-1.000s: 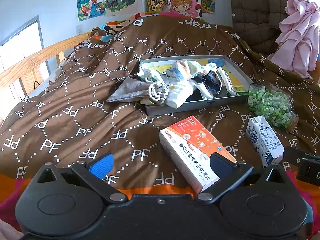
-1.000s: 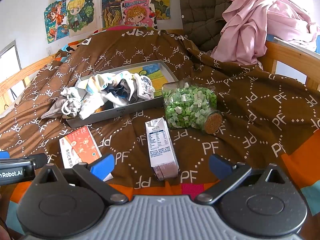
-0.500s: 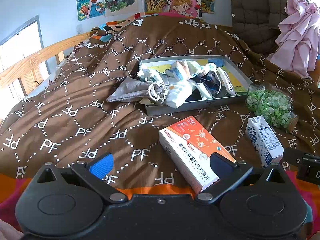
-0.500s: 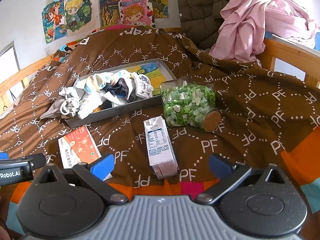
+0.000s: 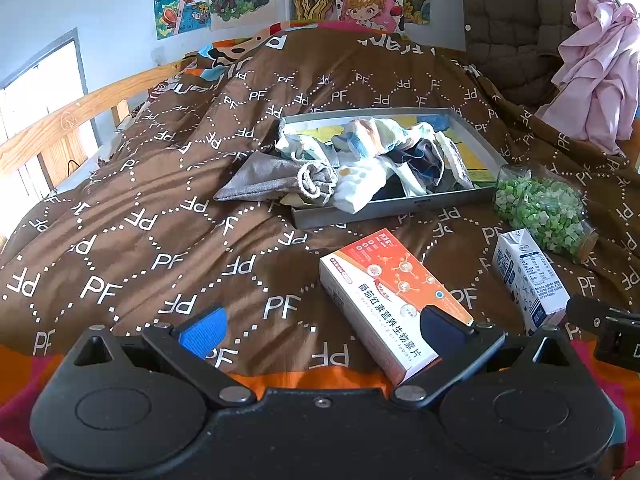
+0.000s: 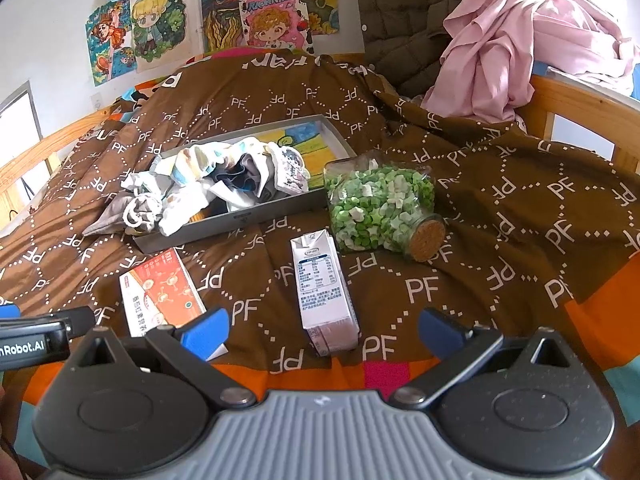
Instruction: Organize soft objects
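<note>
Both grippers, left (image 5: 320, 322) & right (image 6: 322, 326), were released, empty. Grey cloth (image 5: 264, 180) hung over tray (image 5: 392, 210) edge, well ahead of L fingers; you needed to pinch its bunched end.

Daylight from a window (image 5: 40, 80) on the left falls across a wooden-railed bed (image 5: 60, 124) under a brown patterned quilt (image 5: 160, 200), with cartoon posters (image 6: 160, 24) on the far pale wall (image 5: 100, 0).

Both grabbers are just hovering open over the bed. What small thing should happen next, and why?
Probably ease the open left gripper forward toward the grey cloth pouch. It hangs over the left edge of the grey metal tray, outside the heap of socks, and nothing is held yet.
</note>
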Motion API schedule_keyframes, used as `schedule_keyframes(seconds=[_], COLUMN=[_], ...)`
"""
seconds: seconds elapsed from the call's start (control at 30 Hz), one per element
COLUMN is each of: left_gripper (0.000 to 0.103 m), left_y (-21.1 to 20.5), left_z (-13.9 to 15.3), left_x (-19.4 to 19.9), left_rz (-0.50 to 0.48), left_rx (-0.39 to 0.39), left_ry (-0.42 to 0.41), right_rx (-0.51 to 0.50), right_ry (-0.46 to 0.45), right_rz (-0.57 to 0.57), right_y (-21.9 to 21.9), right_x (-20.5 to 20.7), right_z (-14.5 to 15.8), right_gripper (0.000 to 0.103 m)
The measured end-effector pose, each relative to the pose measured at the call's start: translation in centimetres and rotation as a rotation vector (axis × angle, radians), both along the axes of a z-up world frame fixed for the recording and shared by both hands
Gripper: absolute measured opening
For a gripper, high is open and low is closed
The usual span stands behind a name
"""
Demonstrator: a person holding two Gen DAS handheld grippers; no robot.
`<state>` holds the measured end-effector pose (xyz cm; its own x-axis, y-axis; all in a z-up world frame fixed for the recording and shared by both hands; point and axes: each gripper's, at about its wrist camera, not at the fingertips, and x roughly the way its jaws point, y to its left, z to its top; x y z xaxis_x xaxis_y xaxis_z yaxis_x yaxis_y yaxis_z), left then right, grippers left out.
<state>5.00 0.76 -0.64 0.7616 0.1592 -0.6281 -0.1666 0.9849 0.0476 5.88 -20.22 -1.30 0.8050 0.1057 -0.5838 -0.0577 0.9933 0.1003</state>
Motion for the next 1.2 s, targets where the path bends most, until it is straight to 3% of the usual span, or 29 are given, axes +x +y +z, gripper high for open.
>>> schedule_keyframes(seconds=[1.2], left_gripper=[0.102], left_y=[-0.07], left_z=[0.10], left_x=[0.21], left_rz=[-0.001], left_rx=[0.003], left_ry=[0.025], right_rx=[0.012], right_ry=[0.017], right_rz=[-0.006], right_y=[-0.03], right_x=[-0.03], right_z=[-0.02], right_gripper=[0.103])
